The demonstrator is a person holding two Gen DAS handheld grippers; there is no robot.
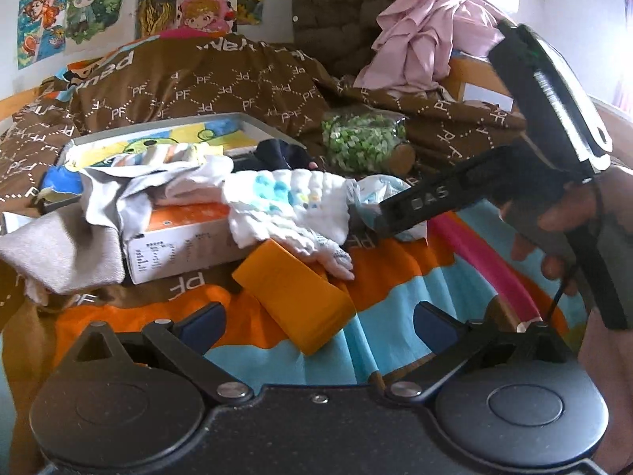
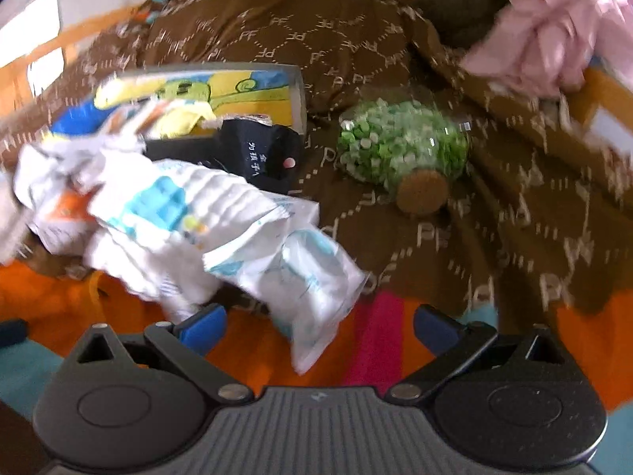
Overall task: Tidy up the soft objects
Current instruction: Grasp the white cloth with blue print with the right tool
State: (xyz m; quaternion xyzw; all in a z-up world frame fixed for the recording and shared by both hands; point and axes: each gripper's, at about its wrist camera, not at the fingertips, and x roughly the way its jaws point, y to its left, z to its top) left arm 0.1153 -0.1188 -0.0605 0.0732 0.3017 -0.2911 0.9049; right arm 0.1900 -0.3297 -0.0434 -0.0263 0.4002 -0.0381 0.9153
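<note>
A white quilted cloth with blue dots (image 1: 285, 198) (image 2: 158, 213) lies draped over a white-and-orange carton (image 1: 182, 237). A grey cloth (image 1: 63, 253) and a white garment (image 1: 118, 194) are heaped to its left, and a black garment (image 1: 277, 154) (image 2: 261, 154) sits behind. My left gripper (image 1: 320, 322) is open low over the bedsheet, an orange box (image 1: 292, 297) lying partly between its fingers. In the blurred right wrist view my right gripper (image 2: 320, 324) is open around the near end of a white plastic packet (image 2: 308, 277). From the left wrist view, the right gripper (image 1: 376, 221) reaches that packet (image 1: 376, 194).
A glass jar of green pieces with a cork (image 1: 364, 142) (image 2: 403, 150) lies on the brown patterned quilt (image 1: 221, 83). A shallow box with a cartoon print (image 1: 166, 138) (image 2: 221, 87) sits behind the pile. Pink cloth (image 1: 419, 39) (image 2: 554, 39) is bunched at the back right. Posters hang on the wall.
</note>
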